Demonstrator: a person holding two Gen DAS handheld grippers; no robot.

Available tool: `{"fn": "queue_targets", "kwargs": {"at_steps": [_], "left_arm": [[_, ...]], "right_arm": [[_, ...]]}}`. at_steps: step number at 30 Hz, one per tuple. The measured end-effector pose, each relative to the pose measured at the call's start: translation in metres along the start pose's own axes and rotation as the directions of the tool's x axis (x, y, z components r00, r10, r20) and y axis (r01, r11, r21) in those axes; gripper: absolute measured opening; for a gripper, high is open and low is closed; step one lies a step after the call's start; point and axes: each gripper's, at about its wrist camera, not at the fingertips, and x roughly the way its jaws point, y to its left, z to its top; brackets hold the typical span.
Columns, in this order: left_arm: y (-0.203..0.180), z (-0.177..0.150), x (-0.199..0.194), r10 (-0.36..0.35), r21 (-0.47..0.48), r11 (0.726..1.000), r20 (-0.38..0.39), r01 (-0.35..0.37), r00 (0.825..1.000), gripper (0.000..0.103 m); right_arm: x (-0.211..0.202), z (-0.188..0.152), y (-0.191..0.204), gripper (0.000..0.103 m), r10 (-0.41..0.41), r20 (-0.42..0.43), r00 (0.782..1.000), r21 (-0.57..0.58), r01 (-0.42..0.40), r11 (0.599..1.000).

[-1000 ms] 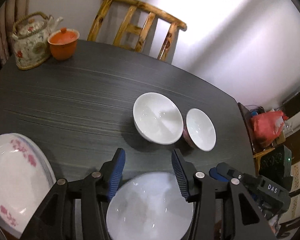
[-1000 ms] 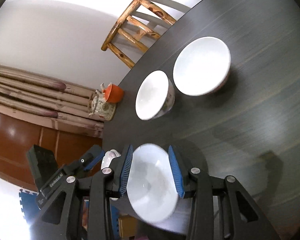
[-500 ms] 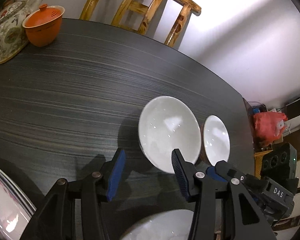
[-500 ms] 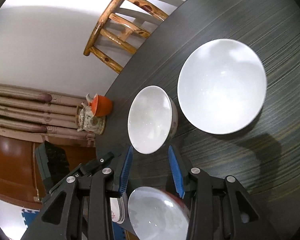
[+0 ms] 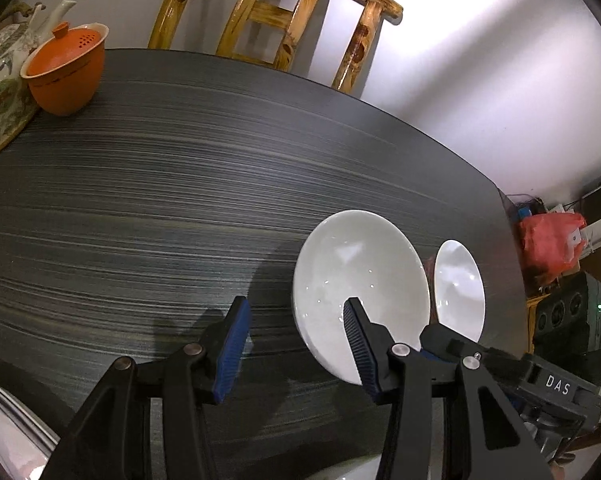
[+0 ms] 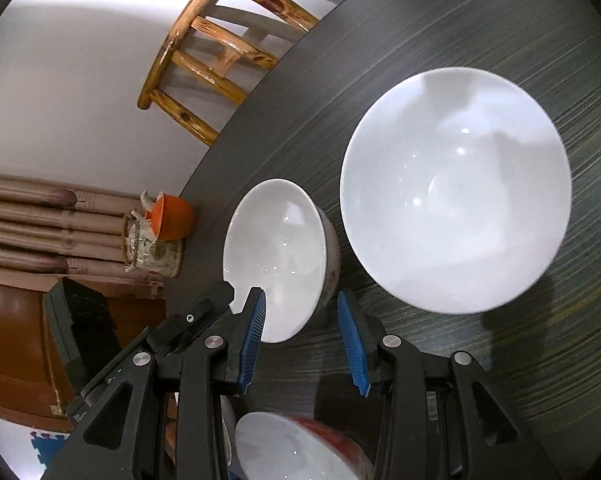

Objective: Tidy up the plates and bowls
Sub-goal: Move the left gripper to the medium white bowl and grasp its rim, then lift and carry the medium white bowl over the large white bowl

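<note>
In the left wrist view my left gripper (image 5: pixel 296 316) is open and empty; its right finger overlaps the near rim of a wide white bowl (image 5: pixel 356 276), with a smaller white bowl (image 5: pixel 458 284) to its right. A pink-flowered plate (image 5: pixel 12 436) shows at the bottom left edge. In the right wrist view my right gripper (image 6: pixel 302 312) is open and empty just short of one white bowl (image 6: pixel 276 256); the bigger white bowl (image 6: pixel 456 188) sits to its right. A third bowl with a red outside (image 6: pixel 300 452) lies below the fingers.
The dark wood-grain table (image 5: pixel 180 208) carries a floral teapot (image 5: pixel 0 88) and an orange lidded cup (image 5: pixel 66 68) at the far left. A wooden chair (image 5: pixel 276 20) stands behind the table. A red bag (image 5: pixel 552 244) and black boxes lie beyond the right edge.
Both grippers moved forward across the table toward the two white bowls. The nearest bowl slipped below both views, and the bowls now look larger and closer.
</note>
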Motion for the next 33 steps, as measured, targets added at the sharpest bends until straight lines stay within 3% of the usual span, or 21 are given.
{"fn": "queue_targets", "kwargs": {"at_steps": [3,8,14,19,25,33], "left_arm": [[-0.001,0.001,0.003,0.001,0.011,1.000,-0.001,-0.001,1.000,0.046],[-0.001,0.002,0.010,0.019,0.028,0.999,-0.022,-0.019,1.000,0.017],[0.000,0.003,0.015,0.002,0.024,1.000,-0.024,-0.001,1.000,0.009],[-0.003,-0.002,0.012,0.041,0.050,0.998,0.000,-0.041,0.999,0.008],[-0.004,-0.017,-0.013,0.008,0.013,1.000,0.039,-0.008,0.999,0.008],[-0.018,-0.055,-0.067,-0.006,0.040,0.999,0.103,0.001,0.995,0.008]], "right_arm": [[0.003,0.002,0.000,0.036,-0.012,0.002,1.000,-0.007,0.012,1.000],[0.009,0.005,0.001,0.036,-0.024,0.009,1.000,-0.017,0.024,1.000],[0.017,0.008,0.000,0.035,-0.040,0.002,0.999,-0.026,0.040,0.999],[0.022,0.009,0.000,0.016,-0.075,0.004,0.997,-0.062,0.076,0.995],[0.013,0.002,0.004,0.015,-0.069,0.022,0.997,-0.125,0.072,0.990],[-0.024,-0.026,0.019,0.015,-0.004,0.031,1.000,-0.184,0.010,0.983]]}}
